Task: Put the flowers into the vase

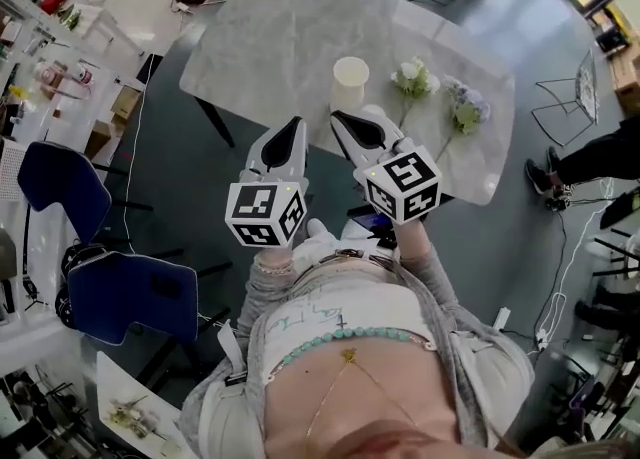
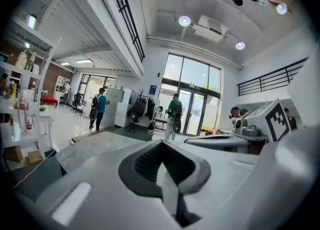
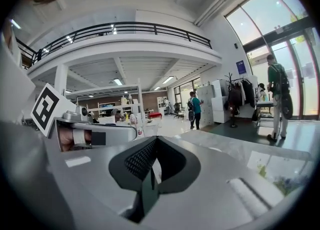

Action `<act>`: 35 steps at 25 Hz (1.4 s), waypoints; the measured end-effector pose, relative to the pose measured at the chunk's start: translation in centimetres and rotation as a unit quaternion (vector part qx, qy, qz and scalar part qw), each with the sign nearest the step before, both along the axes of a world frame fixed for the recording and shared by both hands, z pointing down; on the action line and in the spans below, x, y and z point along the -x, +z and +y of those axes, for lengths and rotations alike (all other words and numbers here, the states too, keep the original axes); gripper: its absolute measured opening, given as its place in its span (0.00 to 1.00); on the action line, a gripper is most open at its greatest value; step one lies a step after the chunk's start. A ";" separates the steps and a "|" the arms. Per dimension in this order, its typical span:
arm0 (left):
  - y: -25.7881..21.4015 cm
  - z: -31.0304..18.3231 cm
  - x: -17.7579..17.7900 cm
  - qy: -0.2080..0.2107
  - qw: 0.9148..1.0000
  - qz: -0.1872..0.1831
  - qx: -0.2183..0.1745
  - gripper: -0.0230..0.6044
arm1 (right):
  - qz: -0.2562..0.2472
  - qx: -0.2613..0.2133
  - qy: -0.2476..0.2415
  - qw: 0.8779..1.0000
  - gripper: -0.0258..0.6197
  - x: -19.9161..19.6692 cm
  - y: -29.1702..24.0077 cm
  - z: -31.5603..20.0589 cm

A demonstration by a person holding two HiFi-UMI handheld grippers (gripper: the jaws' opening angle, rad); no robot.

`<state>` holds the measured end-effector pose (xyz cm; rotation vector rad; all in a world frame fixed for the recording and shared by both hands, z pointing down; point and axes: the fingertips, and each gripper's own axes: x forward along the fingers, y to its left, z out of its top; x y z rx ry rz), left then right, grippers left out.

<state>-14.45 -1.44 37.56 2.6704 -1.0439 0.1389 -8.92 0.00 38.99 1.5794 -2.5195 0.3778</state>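
Observation:
A cream vase (image 1: 350,83) stands upright on the grey marble table (image 1: 270,37). To its right lie a white flower (image 1: 413,77) and a lilac flower (image 1: 466,103), stems toward the table's near edge. Both grippers are held side by side over that near edge, short of the vase. My left gripper (image 1: 293,127) is shut and empty, and so is my right gripper (image 1: 340,119). In the left gripper view the jaws (image 2: 161,145) meet with nothing between them, pointing level across the room. The right gripper view shows the same (image 3: 154,141), with the flowers (image 3: 291,182) dim at lower right.
Two blue chairs (image 1: 130,292) (image 1: 55,182) stand at the left of the table, and a wire chair (image 1: 572,97) at its right. A person's legs (image 1: 590,159) show at the right edge. Shelves (image 1: 40,57) line the left wall. People (image 2: 174,113) stand far off by glass doors.

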 end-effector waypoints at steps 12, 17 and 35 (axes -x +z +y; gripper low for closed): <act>0.1 -1.6 -5.7 0.068 0.998 0.004 0.007 0.04 | -0.004 0.008 0.083 0.996 0.08 -6.9 0.1 -0.8; 0.2 -3.9 -7.1 0.075 0.997 -0.017 0.005 0.04 | -0.017 0.009 0.089 0.996 0.08 -8.6 0.4 -3.3; 0.8 -11.2 -13.4 0.117 0.992 -0.047 0.012 0.04 | -0.052 0.030 0.153 0.986 0.08 -17.5 1.5 -7.7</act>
